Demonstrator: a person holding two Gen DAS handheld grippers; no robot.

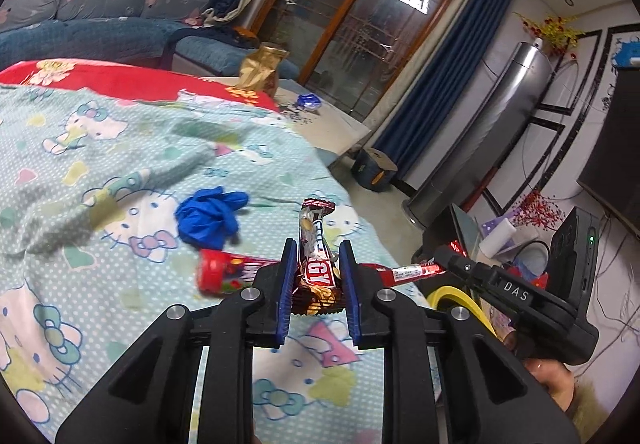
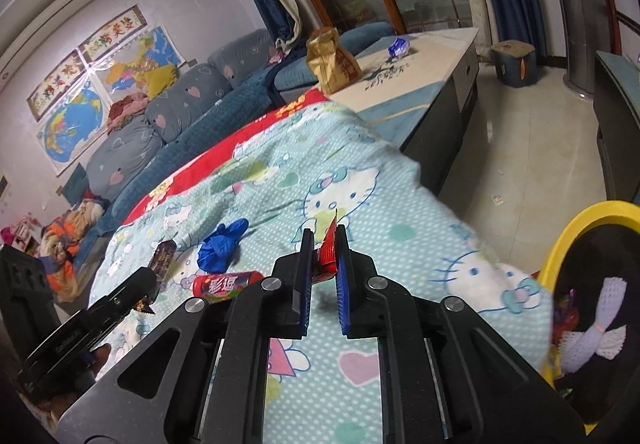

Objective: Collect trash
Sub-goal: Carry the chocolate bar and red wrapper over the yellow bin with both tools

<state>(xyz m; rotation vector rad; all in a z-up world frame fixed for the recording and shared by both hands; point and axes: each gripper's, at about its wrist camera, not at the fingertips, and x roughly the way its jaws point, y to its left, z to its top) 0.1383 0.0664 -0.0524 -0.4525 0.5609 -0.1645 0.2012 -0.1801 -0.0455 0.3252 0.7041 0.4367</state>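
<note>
The left tool [image 1: 318,264] is closed on a brown snack wrapper [image 1: 316,244], which stands up between its blue pads above the bedspread [image 1: 120,172]. The right tool [image 2: 323,256] pinches a thin red wrapper [image 2: 327,254] between nearly closed pads, near the bed's right edge. Just past that edge stands a yellow-rimmed bin [image 2: 576,228] with a black liner, already holding white foam netting [image 2: 600,328] and other scraps. On the bed lie two loose items: one red candy tube [image 2: 226,284] and, just beyond it, one crumpled blue glove [image 2: 222,244]. Bare tiled floor [image 2: 532,148] lies open to the right. Farther off, a low table [image 2: 432,52] carries one gold paper bag [image 2: 332,62] and one blue wrapper [image 2: 400,46]. A blue sofa [image 2: 180,116] lines the wall.
</note>
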